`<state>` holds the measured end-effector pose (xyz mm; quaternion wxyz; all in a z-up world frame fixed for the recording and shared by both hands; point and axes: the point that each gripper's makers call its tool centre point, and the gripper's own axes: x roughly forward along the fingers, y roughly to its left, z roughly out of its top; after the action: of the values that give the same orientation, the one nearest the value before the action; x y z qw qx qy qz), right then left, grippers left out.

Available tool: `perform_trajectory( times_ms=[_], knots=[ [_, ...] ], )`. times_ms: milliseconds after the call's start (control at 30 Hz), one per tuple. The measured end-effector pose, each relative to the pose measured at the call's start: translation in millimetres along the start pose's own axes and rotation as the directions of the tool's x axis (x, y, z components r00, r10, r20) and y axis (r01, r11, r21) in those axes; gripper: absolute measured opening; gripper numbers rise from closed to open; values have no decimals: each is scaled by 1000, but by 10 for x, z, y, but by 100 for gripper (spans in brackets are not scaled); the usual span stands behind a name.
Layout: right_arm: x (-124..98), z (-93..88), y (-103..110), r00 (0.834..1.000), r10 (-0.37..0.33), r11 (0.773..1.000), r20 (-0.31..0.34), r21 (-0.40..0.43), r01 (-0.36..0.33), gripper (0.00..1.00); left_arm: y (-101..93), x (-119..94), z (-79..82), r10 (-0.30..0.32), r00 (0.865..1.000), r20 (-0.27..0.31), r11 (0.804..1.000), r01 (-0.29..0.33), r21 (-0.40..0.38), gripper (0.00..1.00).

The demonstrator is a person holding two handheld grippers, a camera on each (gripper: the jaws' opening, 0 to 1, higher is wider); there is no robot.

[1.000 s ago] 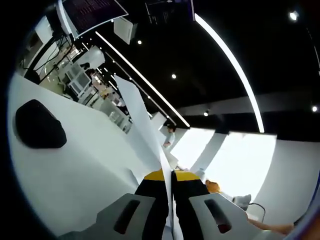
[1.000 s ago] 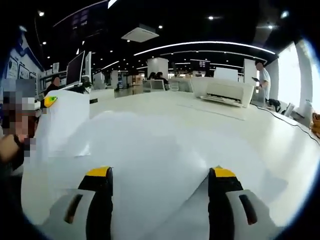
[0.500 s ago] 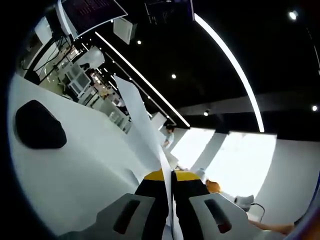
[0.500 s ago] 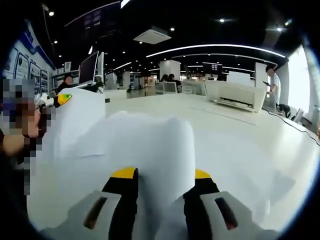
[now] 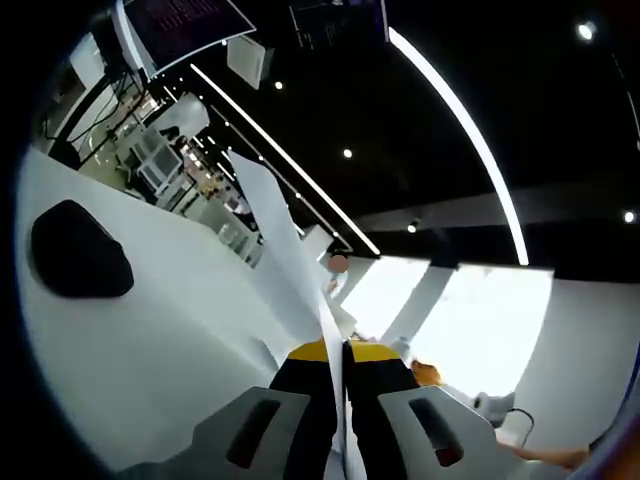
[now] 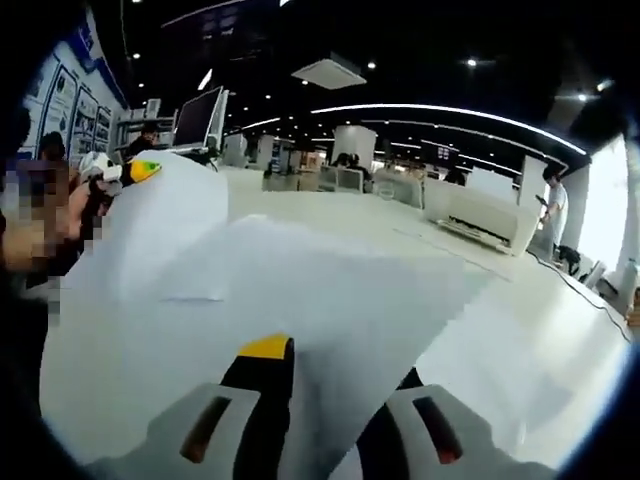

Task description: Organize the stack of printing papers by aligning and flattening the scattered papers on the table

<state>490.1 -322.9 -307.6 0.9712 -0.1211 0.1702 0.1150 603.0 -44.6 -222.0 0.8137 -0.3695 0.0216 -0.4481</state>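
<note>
Left claw (image 5: 335,352) pressed together, pinching upright paper sheet (image 5: 283,250) edge-on above white bench (image 5: 150,340). Right claw (image 6: 330,365) pinching lifted sheet (image 6: 330,290); printer (image 6: 485,215) far right.

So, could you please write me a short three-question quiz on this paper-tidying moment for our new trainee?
1. True or false: the left gripper is shut on a sheet of paper that stands up from its jaws.
2. What does the right gripper hold? A) a printer B) a sheet of paper C) nothing
3. Fill in: the dark object in the left gripper view lies on the white ____.

Key: 1 true; 2 B; 3 table.
</note>
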Motion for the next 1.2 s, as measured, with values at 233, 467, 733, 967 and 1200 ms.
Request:
perform_trajectory(
  times_ms=[233, 467, 733, 967, 1200],
  knots=[
    [4, 11, 14, 1000, -18, 998, -5, -59, 18, 13, -8, 0, 3, 0, 1000, 1, 1000, 0, -1, 6],
    [31, 0, -2, 1000, -3, 998, -3, -58, 3, 9, -20, 1, -1, 0, 1000, 0, 1000, 0, 1, 6],
    [44, -16, -11, 1000, 2, 996, -12, -85, -3, 3, -35, 3, -8, 3, 1000, -1, 1000, -3, 2, 6],
    [-2, 21, 65, 1000, -1, 994, -5, -110, 0, 0, -40, -4, -4, 1, 1000, 0, 1000, -1, 2, 6],
    [-119, 182, 8, 994, 36, 992, 102, 119, -48, 0, -39, -6, -1, 2, 1000, -2, 1000, -2, 2, 6]
  ],
)
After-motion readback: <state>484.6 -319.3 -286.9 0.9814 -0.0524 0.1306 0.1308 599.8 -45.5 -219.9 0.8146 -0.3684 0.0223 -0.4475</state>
